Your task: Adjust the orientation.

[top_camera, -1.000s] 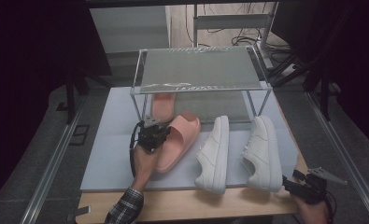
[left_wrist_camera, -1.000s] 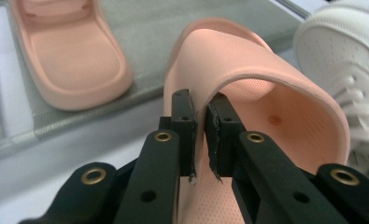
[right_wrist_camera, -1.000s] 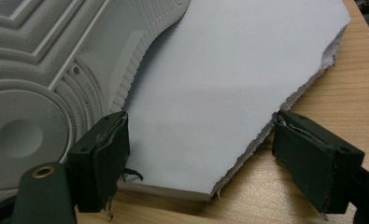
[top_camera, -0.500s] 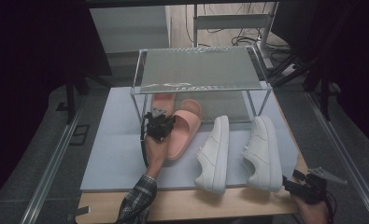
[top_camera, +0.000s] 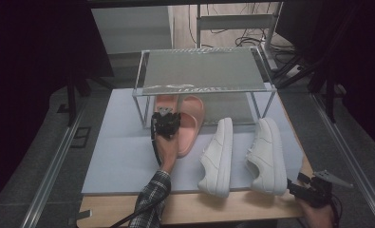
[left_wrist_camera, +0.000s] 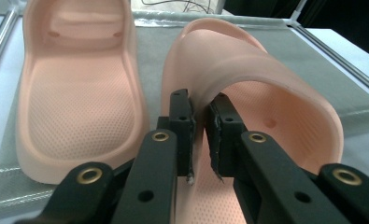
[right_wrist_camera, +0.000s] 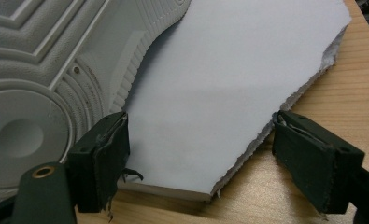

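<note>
**Pink slide pinched by its strap, right tongs parked wide**

Biggest thing first: the wooden table (top_camera: 251, 213) with a pale grey-blue mat (top_camera: 118, 156) spread over most of it. At the far end of the mat stands a metal rack (top_camera: 201, 71) with a mesh top shelf, on thin legs.

Then the shoes. 2 white sneakers sit side by side on the right half of the mat, the left white sneaker (top_camera: 217, 156) and the right white sneaker (top_camera: 267, 154), toes pointing toward the rack, near each other but apart.

Next, 2 pink slides. The held pink slide (left_wrist_camera: 266, 116) lies on the mat with its toe end under the rack's front edge, just left of the sneakers. The other pink slide (left_wrist_camera: 79, 93) sits right beside it, further under the rack.

Smallest: the grippers. The left gripper (left_wrist_camera: 200, 135) is clenched on the held slide's strap edge, 1 pad on each side. The right gripper (right_wrist_camera: 198, 154) sits at the near right corner of the table with its jaws spread wide, nothing between them but the mat's torn corner, next to a sneaker sole.
</note>
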`<state>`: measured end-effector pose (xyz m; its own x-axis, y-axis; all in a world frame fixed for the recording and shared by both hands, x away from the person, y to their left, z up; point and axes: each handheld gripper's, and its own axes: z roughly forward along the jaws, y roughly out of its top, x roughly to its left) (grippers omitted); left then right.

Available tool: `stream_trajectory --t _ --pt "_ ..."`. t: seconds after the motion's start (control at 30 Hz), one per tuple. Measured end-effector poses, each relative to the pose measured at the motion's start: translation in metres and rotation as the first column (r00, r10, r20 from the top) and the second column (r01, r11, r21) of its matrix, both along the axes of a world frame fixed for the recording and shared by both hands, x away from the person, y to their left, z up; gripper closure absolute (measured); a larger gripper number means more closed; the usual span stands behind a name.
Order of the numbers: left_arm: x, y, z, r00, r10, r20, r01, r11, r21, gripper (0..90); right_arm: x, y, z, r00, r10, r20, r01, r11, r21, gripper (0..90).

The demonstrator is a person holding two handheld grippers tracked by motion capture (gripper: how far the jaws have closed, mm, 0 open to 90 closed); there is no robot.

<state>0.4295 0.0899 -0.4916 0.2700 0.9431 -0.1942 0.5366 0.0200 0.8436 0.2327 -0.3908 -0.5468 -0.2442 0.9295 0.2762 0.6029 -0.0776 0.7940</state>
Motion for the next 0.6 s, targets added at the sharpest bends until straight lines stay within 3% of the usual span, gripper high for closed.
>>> stream_trajectory --t 0.17,0.27,0.4,0.47,0.6 --pt "0.005 0.004 -0.003 0.9998 -0.005 -0.021 0.005 0.9996 -0.029 79.9 0.000 0.000 0.000 1.0000 0.001 -0.001 -0.001 1.000 0.000 18.9" --pt "0.002 0.005 0.000 0.9995 -0.020 -0.023 0.020 0.9997 -0.013 77.0 0.000 0.000 0.000 1.0000 0.000 0.000 0.000 1.000 0.000 18.9" --pt "-0.006 0.009 0.004 0.9979 -0.064 0.000 0.064 0.9979 -0.006 76.5 0.000 0.000 0.000 1.0000 0.002 -0.001 -0.002 1.000 0.000 18.9" --pt "-0.012 0.013 0.005 0.9939 -0.108 0.021 0.109 0.9940 -0.013 76.1 0.000 0.000 0.000 1.0000 0.002 0.000 -0.002 1.000 -0.001 18.9" --pt "-0.023 0.019 0.005 0.9894 -0.143 0.027 0.142 0.9893 0.033 76.6 0.000 0.000 0.000 1.0000 0.002 0.000 -0.002 1.000 0.000 19.0"
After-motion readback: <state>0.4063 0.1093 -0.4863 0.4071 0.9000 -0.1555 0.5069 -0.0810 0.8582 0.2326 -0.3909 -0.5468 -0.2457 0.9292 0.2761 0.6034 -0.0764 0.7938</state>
